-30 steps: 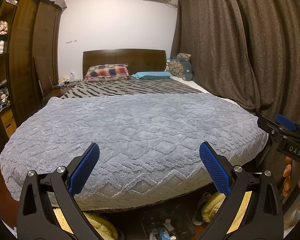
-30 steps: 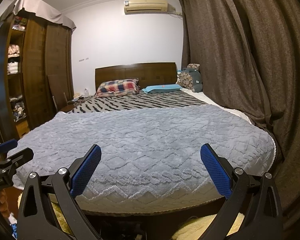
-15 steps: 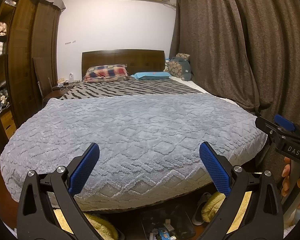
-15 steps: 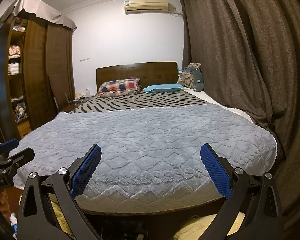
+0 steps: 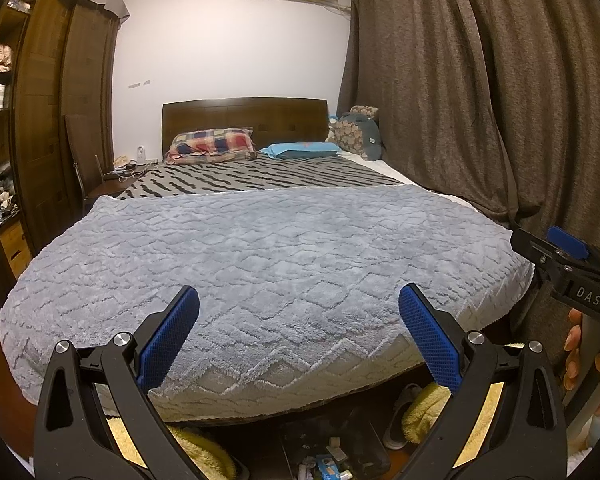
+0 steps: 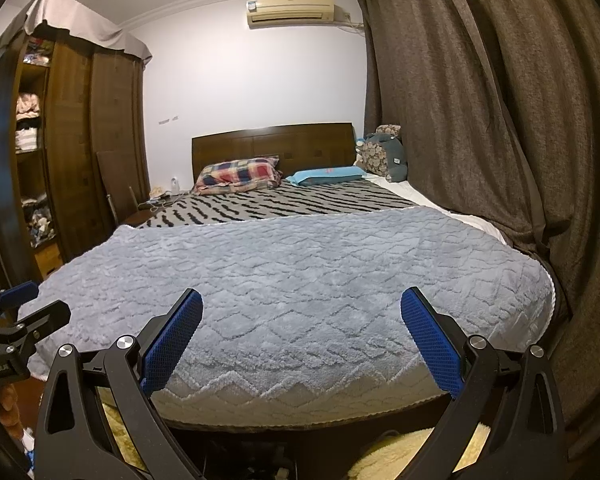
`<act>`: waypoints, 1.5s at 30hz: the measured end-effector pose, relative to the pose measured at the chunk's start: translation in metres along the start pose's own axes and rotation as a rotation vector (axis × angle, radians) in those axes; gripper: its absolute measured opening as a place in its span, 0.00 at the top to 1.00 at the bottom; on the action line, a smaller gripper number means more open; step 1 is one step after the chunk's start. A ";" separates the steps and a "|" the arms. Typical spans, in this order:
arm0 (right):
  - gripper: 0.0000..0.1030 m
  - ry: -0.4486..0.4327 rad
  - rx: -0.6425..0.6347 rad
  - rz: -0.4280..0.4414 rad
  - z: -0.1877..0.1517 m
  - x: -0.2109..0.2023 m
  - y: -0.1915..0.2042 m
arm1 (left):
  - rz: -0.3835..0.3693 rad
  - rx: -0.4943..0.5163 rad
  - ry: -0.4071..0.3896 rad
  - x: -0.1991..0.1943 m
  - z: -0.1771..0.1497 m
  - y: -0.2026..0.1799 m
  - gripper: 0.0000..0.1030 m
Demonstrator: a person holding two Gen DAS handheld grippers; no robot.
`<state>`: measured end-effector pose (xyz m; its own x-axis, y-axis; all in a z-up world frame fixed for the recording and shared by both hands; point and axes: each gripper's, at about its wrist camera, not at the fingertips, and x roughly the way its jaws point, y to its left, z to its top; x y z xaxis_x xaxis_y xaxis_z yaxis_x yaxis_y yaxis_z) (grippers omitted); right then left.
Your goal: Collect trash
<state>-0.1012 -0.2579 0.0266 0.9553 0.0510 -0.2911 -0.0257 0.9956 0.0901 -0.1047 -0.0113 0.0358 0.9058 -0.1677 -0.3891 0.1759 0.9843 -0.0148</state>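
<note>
My left gripper (image 5: 299, 304) is open and empty, held above the foot of a bed with a grey quilted blanket (image 5: 260, 256). My right gripper (image 6: 301, 304) is open and empty too, over the same blanket (image 6: 300, 264). Small bits of litter, among them a blue packet (image 5: 327, 465), lie on the dark floor below the bed's foot in the left wrist view. The right gripper shows at the right edge of the left wrist view (image 5: 568, 260); the left one shows at the left edge of the right wrist view (image 6: 20, 320).
Brown curtains (image 5: 480, 100) hang along the right. A wooden wardrobe (image 5: 40, 120) with open shelves stands at the left. Pillows (image 5: 212, 145) and a headboard are at the far end. Yellow fluffy slippers (image 5: 424, 408) and a grey shoe (image 5: 400, 416) lie on the floor.
Both views have shifted only slightly; the left wrist view has tilted up a little. Both grippers stay open and empty.
</note>
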 end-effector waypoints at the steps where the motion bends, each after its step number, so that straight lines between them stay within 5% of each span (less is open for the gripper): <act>1: 0.03 0.001 -0.001 0.000 0.000 0.000 0.000 | -0.001 0.001 0.000 -0.001 -0.001 0.000 0.08; 45: 0.03 0.014 0.002 -0.012 -0.004 0.001 0.001 | 0.065 -0.017 0.041 0.008 0.002 0.014 0.08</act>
<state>-0.1015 -0.2566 0.0229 0.9514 0.0401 -0.3053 -0.0137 0.9960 0.0882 -0.0943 0.0013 0.0346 0.8986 -0.1009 -0.4269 0.1100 0.9939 -0.0033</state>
